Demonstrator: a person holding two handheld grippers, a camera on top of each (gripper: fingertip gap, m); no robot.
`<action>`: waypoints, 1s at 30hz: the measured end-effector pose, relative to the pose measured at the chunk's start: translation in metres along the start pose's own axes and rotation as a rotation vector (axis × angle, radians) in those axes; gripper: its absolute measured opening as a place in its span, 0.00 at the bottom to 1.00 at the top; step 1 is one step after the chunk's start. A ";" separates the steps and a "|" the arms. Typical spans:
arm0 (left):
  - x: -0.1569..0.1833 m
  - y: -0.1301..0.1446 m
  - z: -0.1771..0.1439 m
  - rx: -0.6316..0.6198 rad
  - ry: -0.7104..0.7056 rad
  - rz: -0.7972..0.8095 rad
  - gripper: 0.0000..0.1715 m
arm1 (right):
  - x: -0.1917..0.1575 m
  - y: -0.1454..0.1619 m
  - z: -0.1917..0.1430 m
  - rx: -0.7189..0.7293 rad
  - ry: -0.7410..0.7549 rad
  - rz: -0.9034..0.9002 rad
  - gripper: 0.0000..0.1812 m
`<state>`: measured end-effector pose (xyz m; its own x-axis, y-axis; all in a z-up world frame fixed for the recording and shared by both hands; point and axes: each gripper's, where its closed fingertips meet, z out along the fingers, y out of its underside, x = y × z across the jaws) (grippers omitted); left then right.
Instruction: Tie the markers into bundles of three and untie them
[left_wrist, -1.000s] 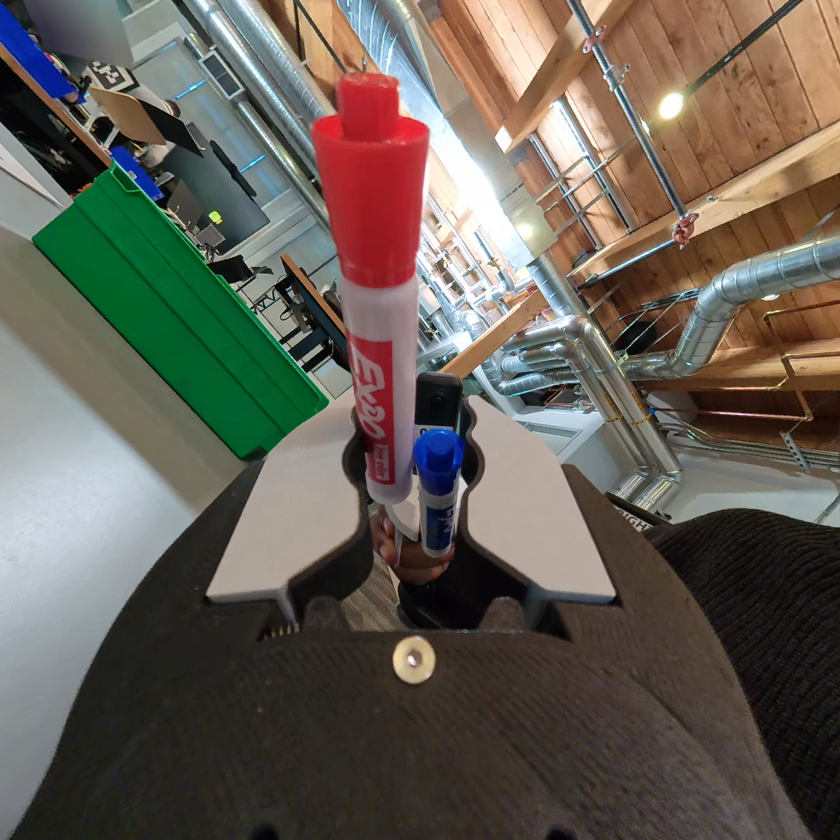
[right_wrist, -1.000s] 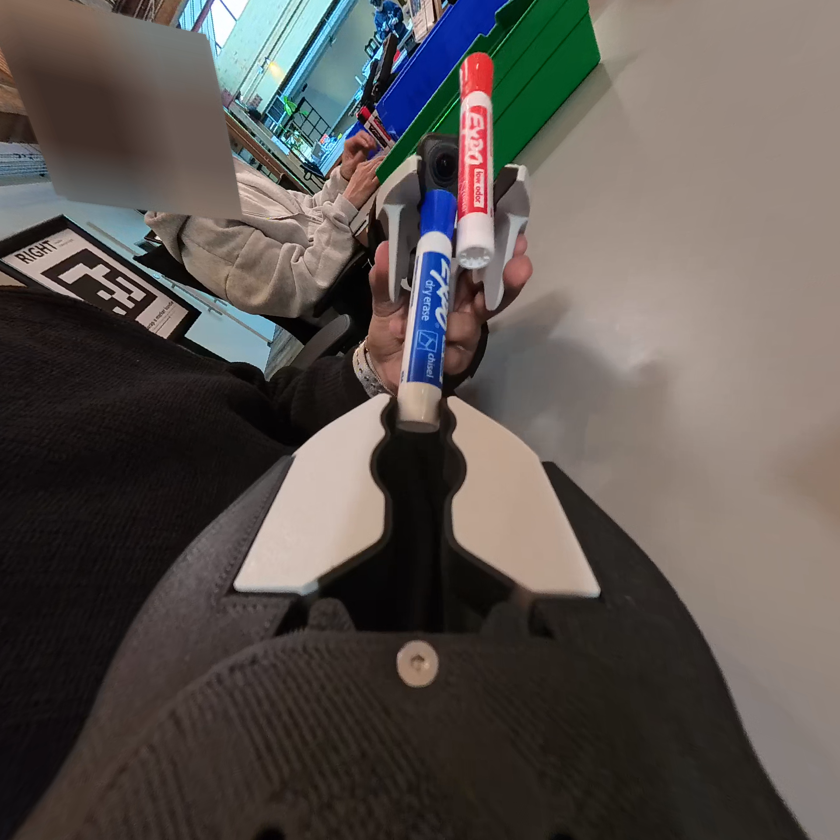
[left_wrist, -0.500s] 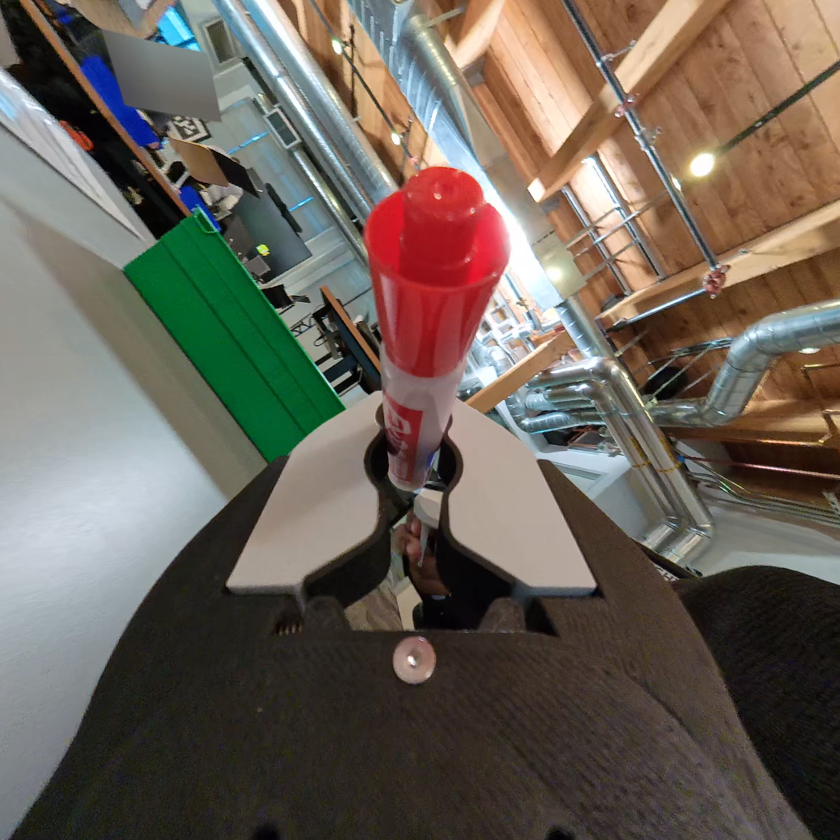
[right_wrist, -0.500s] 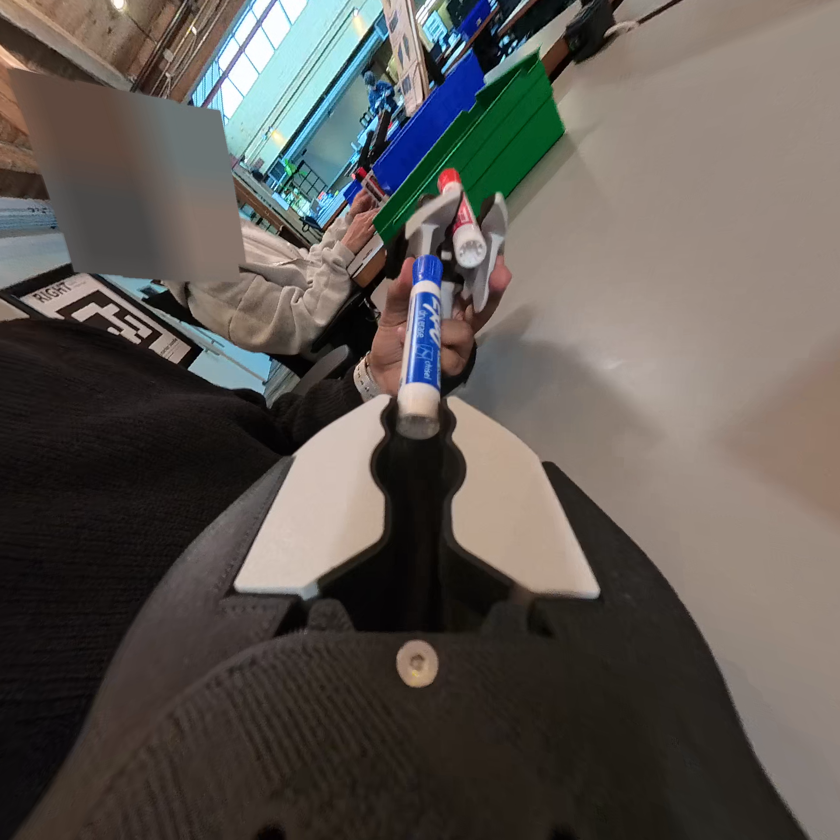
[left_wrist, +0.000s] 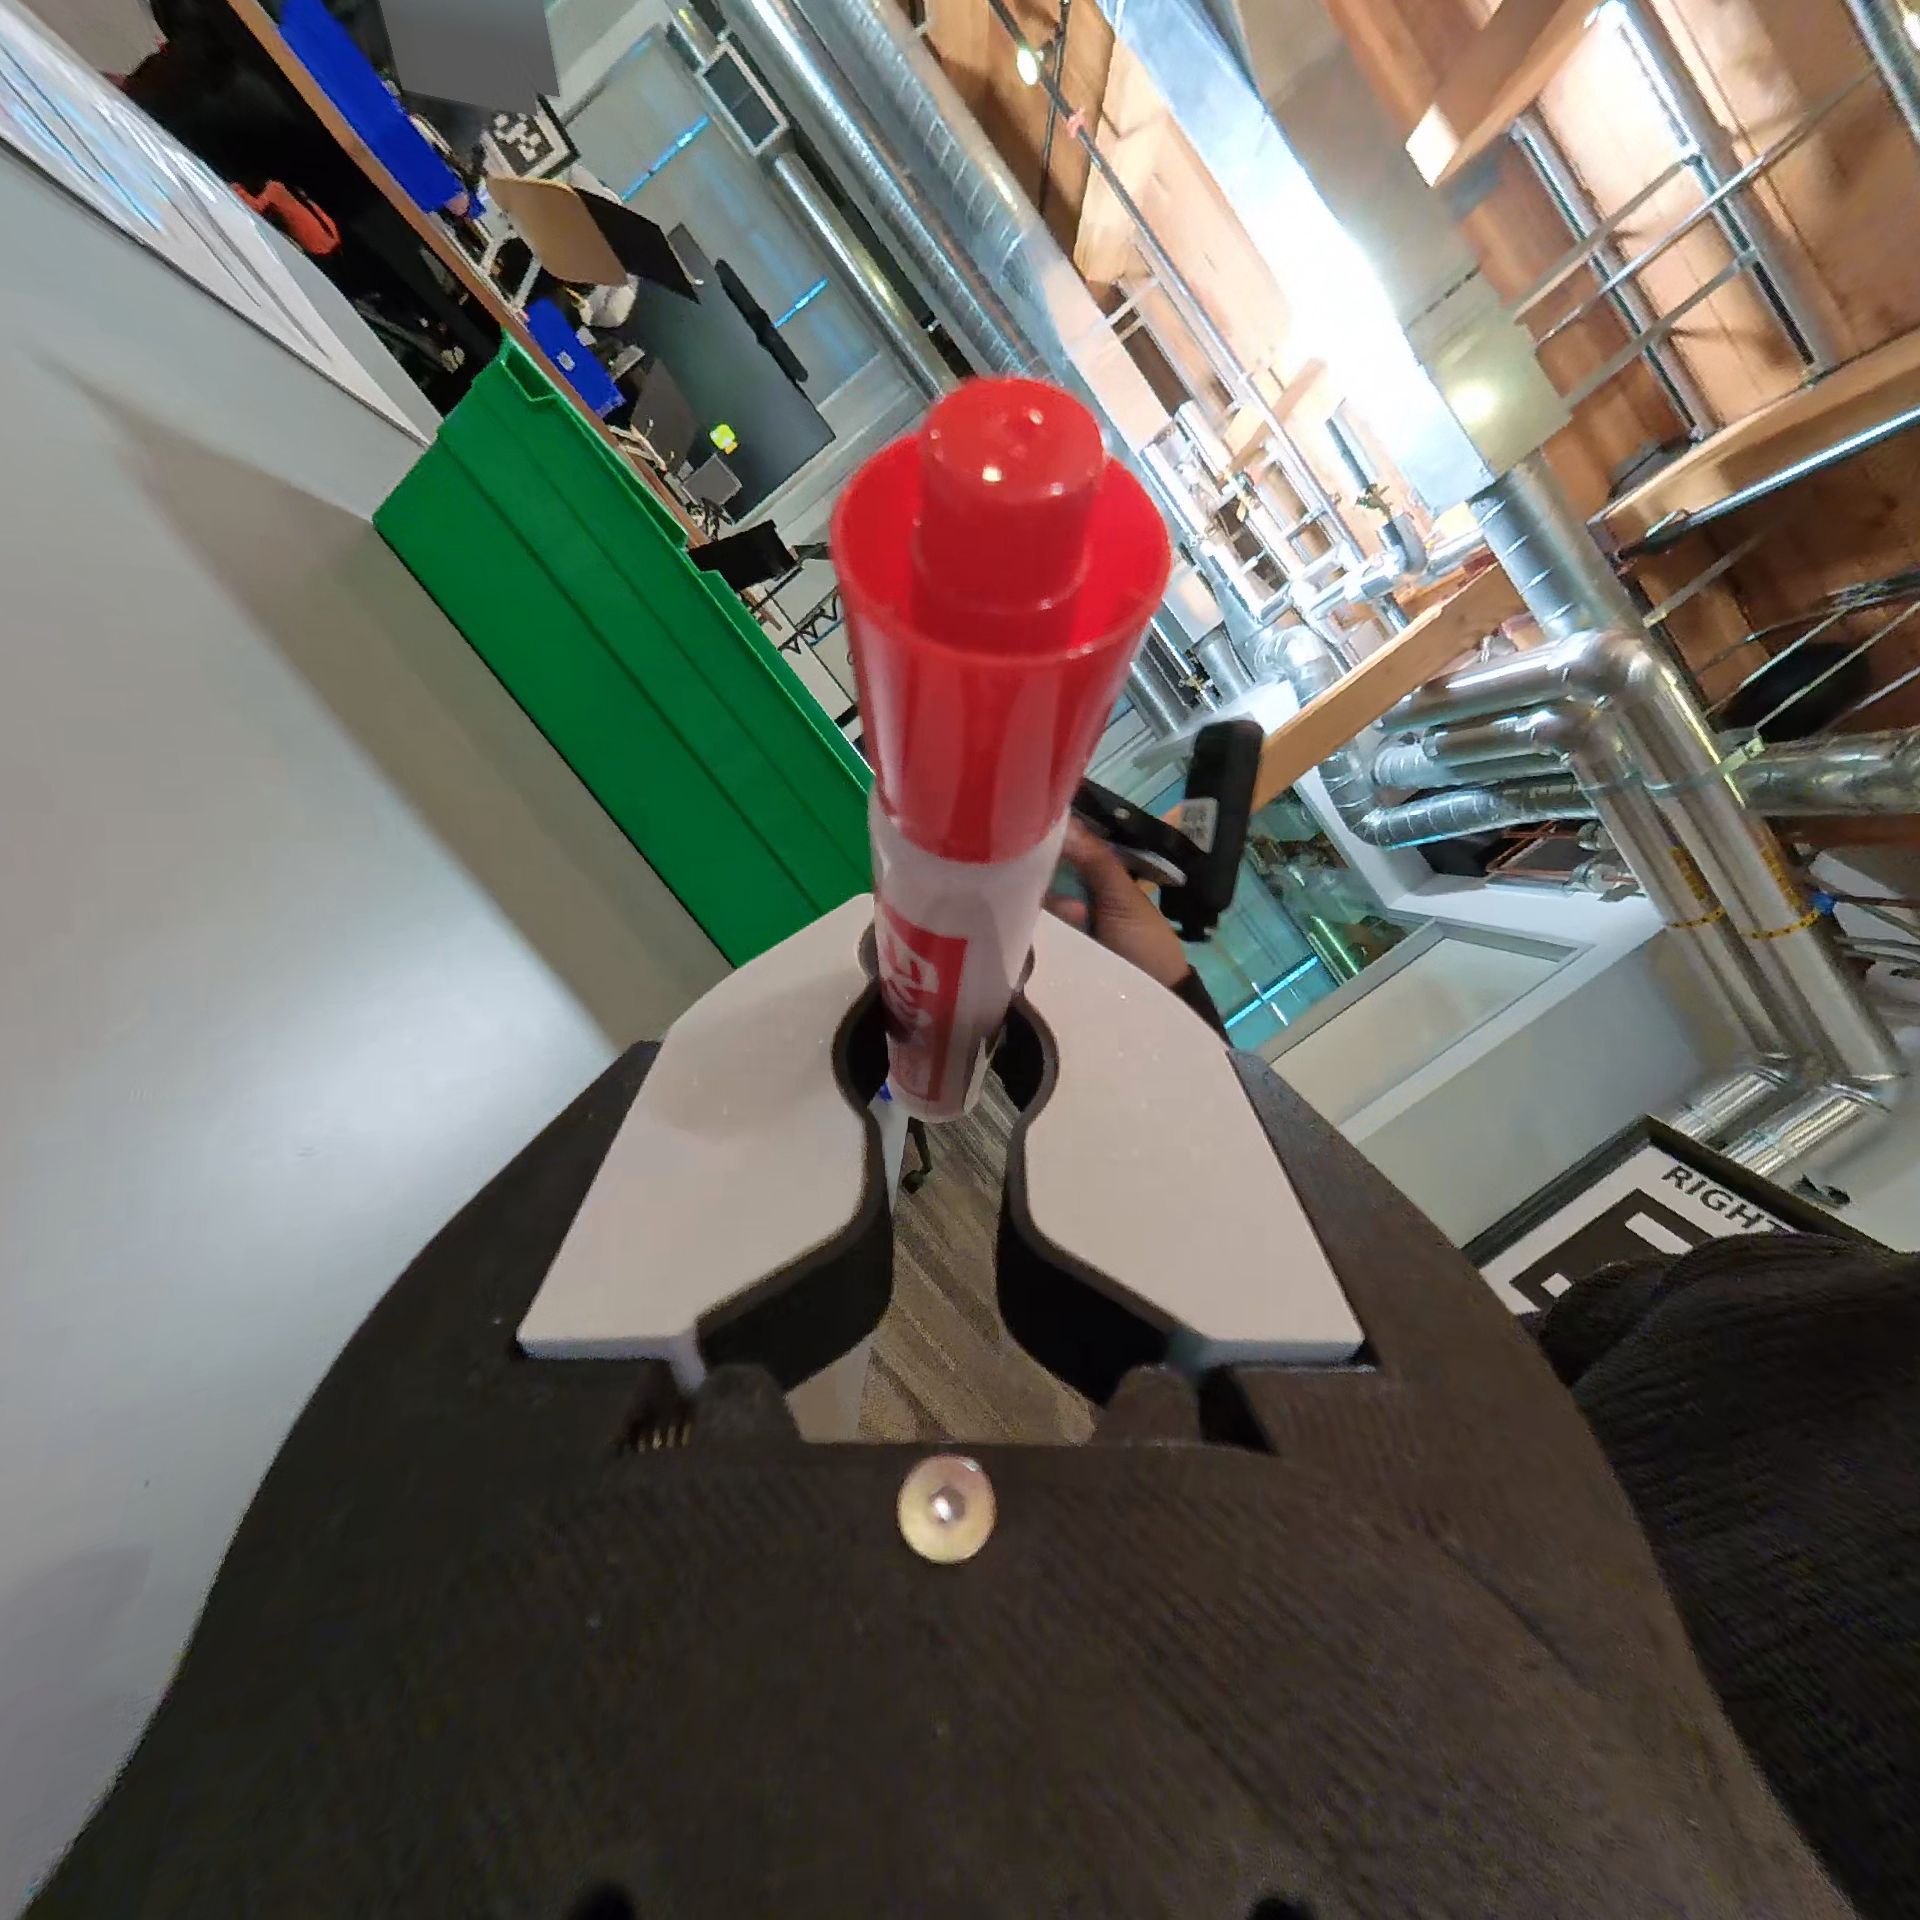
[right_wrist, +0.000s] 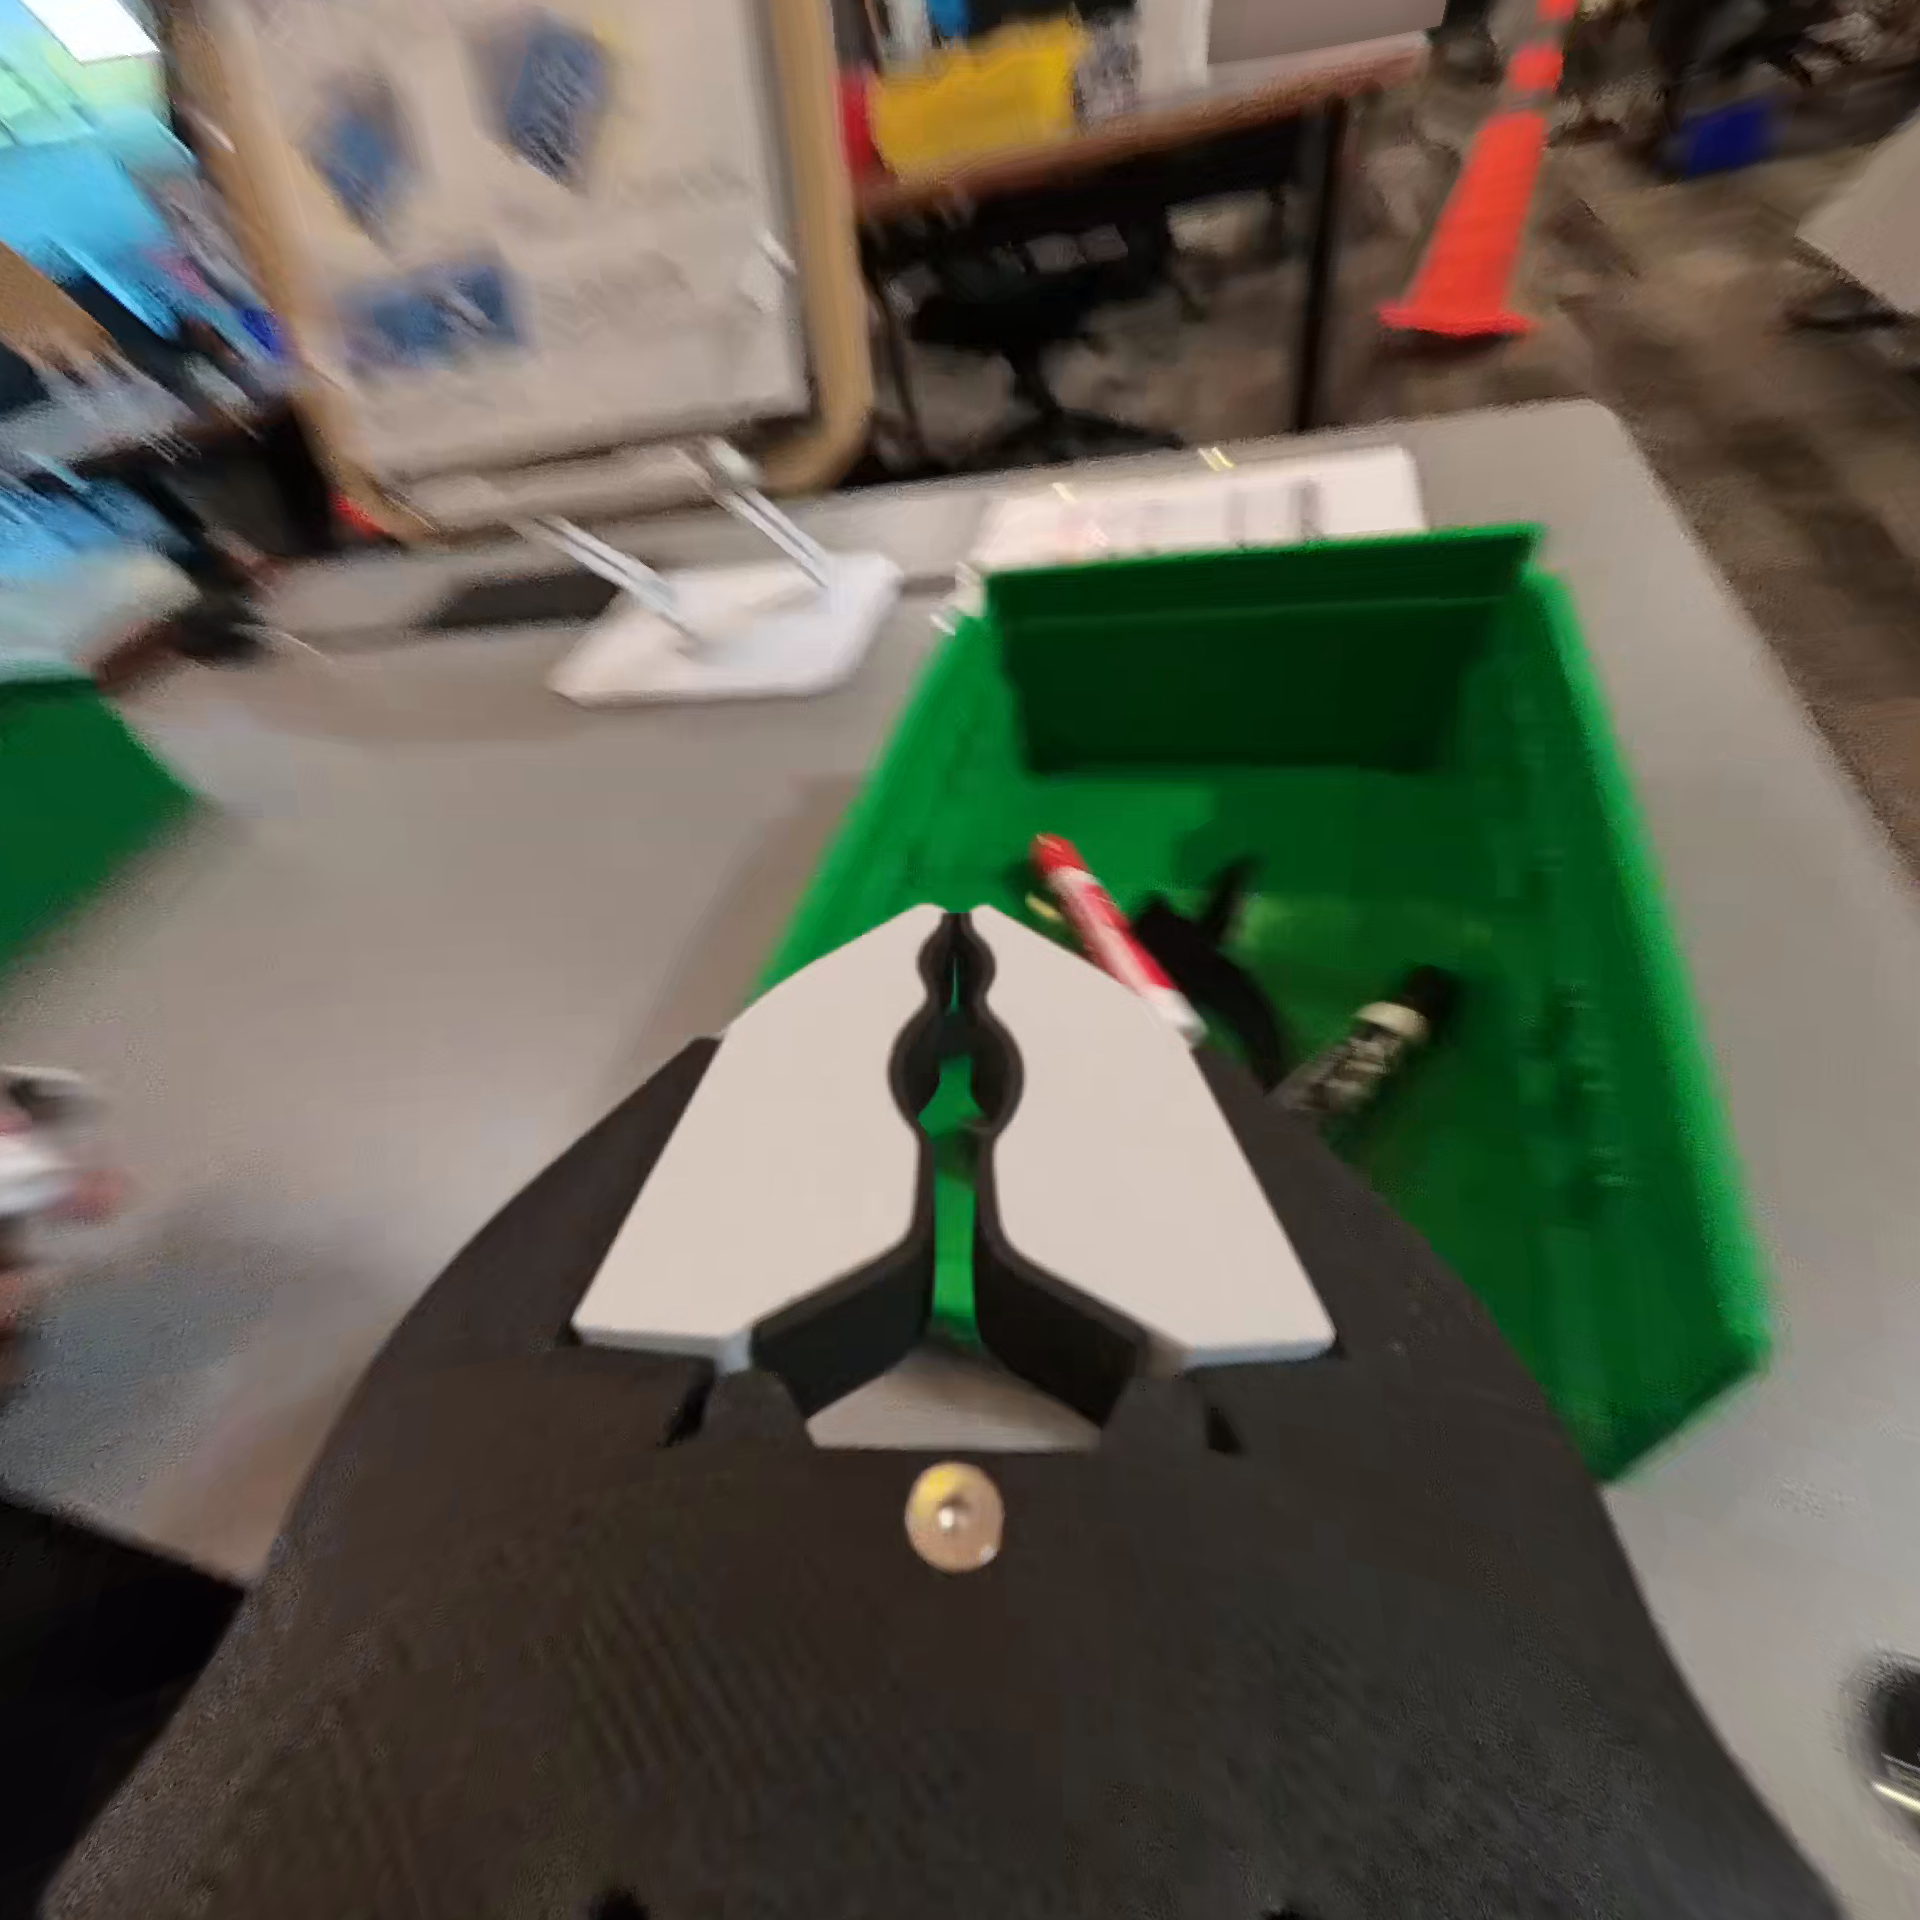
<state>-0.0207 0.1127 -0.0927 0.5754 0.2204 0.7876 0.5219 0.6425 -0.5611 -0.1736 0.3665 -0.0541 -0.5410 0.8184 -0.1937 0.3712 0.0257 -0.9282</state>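
Note:
My left gripper (left_wrist: 945, 935) is shut on a red-capped white marker (left_wrist: 987, 675), which stands up out of the jaws with its cap toward the camera. Behind it a hand holds the right gripper (left_wrist: 1210, 831) farther off. In the blurred right wrist view, my right gripper (right_wrist: 956, 920) is shut with nothing between its fingers. It hangs over the near left wall of an open green bin (right_wrist: 1642, 1039). In the bin lie another red marker (right_wrist: 1112, 940), a black marker (right_wrist: 1371, 1029) and a black object (right_wrist: 1205, 956).
A green bin (left_wrist: 623, 665) stands on the grey table (left_wrist: 208, 831) in the left wrist view. In the right wrist view a whiteboard on a stand (right_wrist: 540, 239), papers (right_wrist: 1195, 509), an orange cone (right_wrist: 1475, 208) and a second green bin (right_wrist: 62, 790) show. There is about 30 cm between the tips of the two grippers. The right tips stand about 15 cm off the black object (right_wrist: 1205, 956).
The right gripper no longer holds the blue marker and its jaws have closed. It has swung away from the left gripper to face down over the green bin. The left gripper still holds the red marker.

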 end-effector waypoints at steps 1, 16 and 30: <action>-0.001 0.001 0.001 0.001 -0.007 -0.006 0.10 | 0.021 0.007 0.010 -0.077 0.053 -0.026 0.00; 0.010 0.021 0.015 -0.094 0.040 0.050 0.10 | 0.129 0.117 -0.133 -0.348 0.416 0.019 0.18; 0.027 0.041 0.034 -0.160 0.101 0.027 0.10 | 0.162 0.130 -0.124 -0.299 0.318 0.104 0.11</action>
<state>-0.0049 0.1701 -0.0858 0.6468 0.1563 0.7464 0.5940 0.5106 -0.6217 -0.1192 0.5733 -0.1670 -0.2476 0.9600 -0.1310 0.6384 0.0599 -0.7674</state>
